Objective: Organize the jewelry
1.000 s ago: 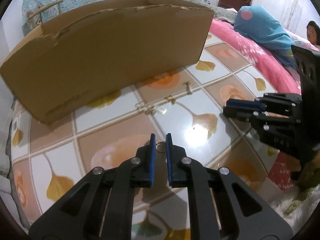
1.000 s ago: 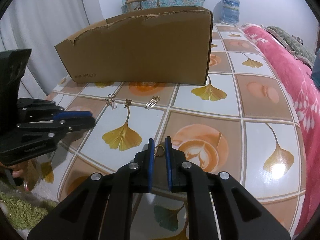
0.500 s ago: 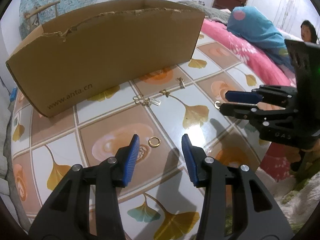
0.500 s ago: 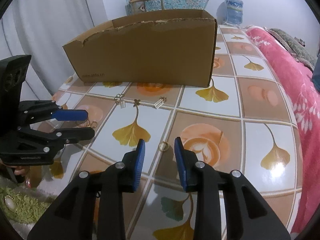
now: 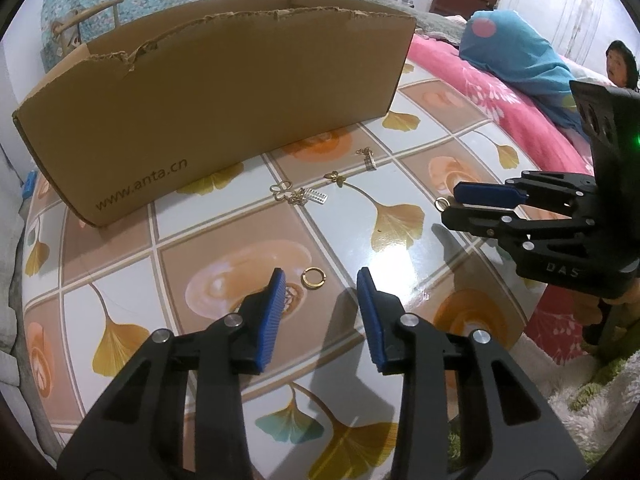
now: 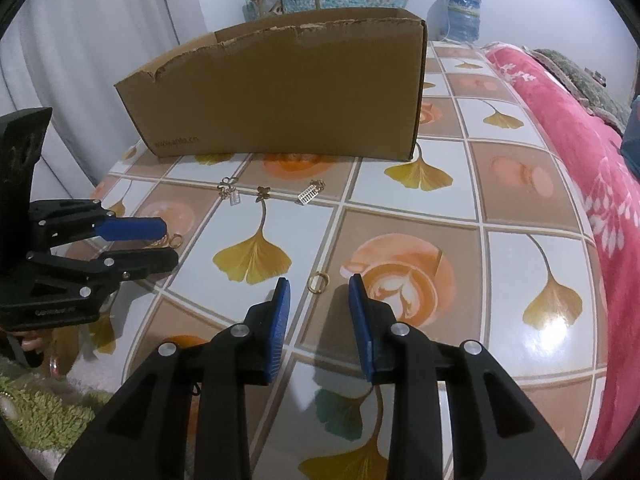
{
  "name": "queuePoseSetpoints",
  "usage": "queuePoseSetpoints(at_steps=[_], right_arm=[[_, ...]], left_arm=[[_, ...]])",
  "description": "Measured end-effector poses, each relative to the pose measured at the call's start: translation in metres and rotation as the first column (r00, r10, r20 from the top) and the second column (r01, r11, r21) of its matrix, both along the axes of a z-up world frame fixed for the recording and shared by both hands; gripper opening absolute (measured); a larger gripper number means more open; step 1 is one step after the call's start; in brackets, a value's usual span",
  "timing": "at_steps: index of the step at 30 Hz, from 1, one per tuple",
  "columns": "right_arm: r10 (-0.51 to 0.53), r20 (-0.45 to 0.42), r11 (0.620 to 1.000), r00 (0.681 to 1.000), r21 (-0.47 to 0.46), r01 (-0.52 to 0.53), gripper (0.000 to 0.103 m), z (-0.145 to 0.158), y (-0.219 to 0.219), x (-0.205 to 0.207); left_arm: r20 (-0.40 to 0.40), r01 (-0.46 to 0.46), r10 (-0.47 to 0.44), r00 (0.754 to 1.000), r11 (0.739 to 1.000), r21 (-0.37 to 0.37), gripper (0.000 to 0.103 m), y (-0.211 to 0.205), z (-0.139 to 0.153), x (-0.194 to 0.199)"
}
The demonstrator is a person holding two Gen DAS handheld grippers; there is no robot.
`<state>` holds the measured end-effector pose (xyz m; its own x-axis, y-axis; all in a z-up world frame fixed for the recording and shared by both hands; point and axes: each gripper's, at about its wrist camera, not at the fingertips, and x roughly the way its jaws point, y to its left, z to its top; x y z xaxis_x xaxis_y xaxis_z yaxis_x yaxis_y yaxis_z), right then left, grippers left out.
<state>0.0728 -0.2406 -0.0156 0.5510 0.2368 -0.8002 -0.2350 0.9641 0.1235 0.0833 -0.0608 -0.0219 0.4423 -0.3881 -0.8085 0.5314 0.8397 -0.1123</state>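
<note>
Now left gripper [image 5: 320,286] closing, ring [image 5: 313,277] untouched between pads; right gripper [image 6: 319,294] apart

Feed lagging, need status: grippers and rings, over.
Left gripper jaws closing, empty. Right gripper open, empty. Left ring, right ring loose on table between tips. Path clear.

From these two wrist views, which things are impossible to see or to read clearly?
- Inside of the cardboard box: both views, hidden by its tall front wall.
- Small charms before the box: both views, too small to tell their type.
- Part of a gold ring: right wrist view, the left tool covers it.
- Table near edge: both views, each view's own tool covers it.
</note>
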Motion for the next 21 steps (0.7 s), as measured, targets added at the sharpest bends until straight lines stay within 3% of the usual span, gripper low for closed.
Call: queuePoseSetpoints(at_steps=[7,15,21], right_arm=[[0.000,0.009,1.000,1.000,-0.002,0.000,0.030,-0.0007,-0.0001,0.0032],[-0.002,0.015,1.000,1.000,-0.011,0.002,0.028,-0.0007,0.0007,0.0036],[-0.001,0.015,1.000,1.000,-0.016,0.002,0.024,-0.0004,0.0009,0.0045]], left_arm=[[0.016,0.005,-0.005,1.000,1.000,0.019,0.035,-0.0043,-0.0007,0.0029],[0.027,0.013,-0.014,1.000,0.999,0.043,0.016,-0.0057,-0.0014,0.0054],[0.030,0.014,-0.016,0.999,0.999,0.043,0.012,-0.0065,-0.0018,0.0060]])
